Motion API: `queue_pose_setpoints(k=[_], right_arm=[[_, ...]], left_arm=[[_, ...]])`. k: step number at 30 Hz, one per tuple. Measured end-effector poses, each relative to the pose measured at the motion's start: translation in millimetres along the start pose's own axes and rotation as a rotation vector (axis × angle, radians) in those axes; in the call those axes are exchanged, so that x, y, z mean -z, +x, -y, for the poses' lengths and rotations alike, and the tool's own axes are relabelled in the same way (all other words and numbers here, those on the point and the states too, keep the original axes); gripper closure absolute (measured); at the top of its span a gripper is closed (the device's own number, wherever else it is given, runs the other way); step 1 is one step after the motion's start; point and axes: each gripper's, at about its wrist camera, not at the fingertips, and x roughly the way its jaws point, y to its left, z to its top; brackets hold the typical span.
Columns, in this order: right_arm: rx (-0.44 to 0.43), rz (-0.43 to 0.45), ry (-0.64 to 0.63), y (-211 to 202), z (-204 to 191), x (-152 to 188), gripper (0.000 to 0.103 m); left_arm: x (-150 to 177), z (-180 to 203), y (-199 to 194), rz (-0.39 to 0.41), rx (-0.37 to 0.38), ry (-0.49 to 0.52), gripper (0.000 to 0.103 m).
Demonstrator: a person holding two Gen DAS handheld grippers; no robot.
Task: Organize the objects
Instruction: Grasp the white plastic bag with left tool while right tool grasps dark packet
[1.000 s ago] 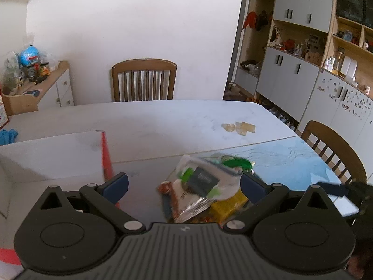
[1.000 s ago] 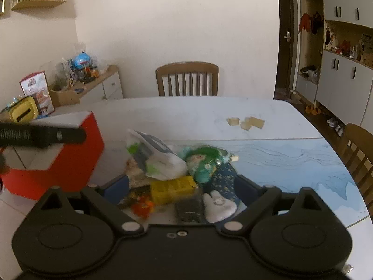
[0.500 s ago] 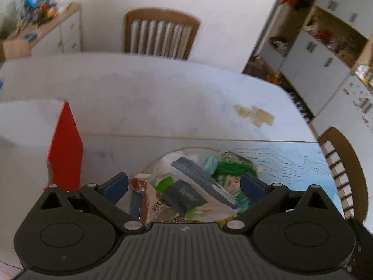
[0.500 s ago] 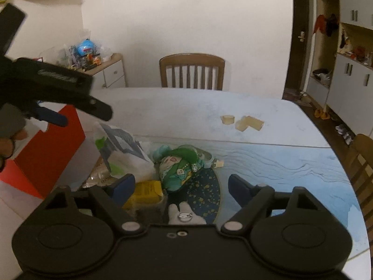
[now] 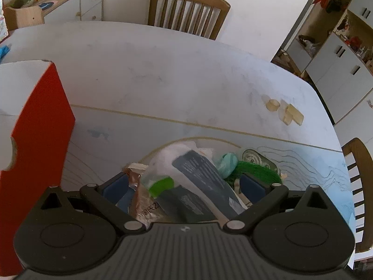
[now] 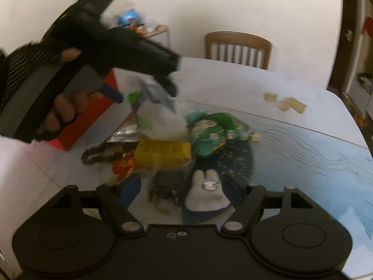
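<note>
Both tongs are wide: left tongs (image 5: 184, 184) straddle the white pouch (image 5: 172, 161), right tongs (image 6: 181, 189), just closing, bracket the rabbit plush (image 6: 206, 197); seat pads squarely before squeezing.

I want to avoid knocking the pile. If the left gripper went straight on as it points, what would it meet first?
Probably the white plastic bag with the dark packet, lying between the left gripper's open jaws atop the pile; depth is unclear.

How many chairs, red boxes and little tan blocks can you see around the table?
Chairs: 2, one behind the table and one at its right side.
Red boxes: 1, at the left of the table.
Little tan blocks: 3, in a small group on the table.
Total: 6
</note>
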Motion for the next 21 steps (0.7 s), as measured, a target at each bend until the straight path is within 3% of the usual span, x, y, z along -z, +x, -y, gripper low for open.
queue_pose_setpoints(k=[8,16,18,21], right_arm=[[-0.035,-0.038,-0.05,27,-18,-5,0.04],[-0.008,-0.084,-0.077,42,-23,0,0.058],[-0.008,-0.087,-0.072,42,-23,1,0.064],[-0.007,-0.088,-0.07,40,-22,2,0.067]], left_arm=[[8,8,9,-0.01,-0.003,0.034,0.012],[10,3,4,0.014,0.018,0.02,0.035],[11,2,2,0.019,0.031,0.016,0.048],[12,2,-4,0.034,0.019,0.027,0.053]])
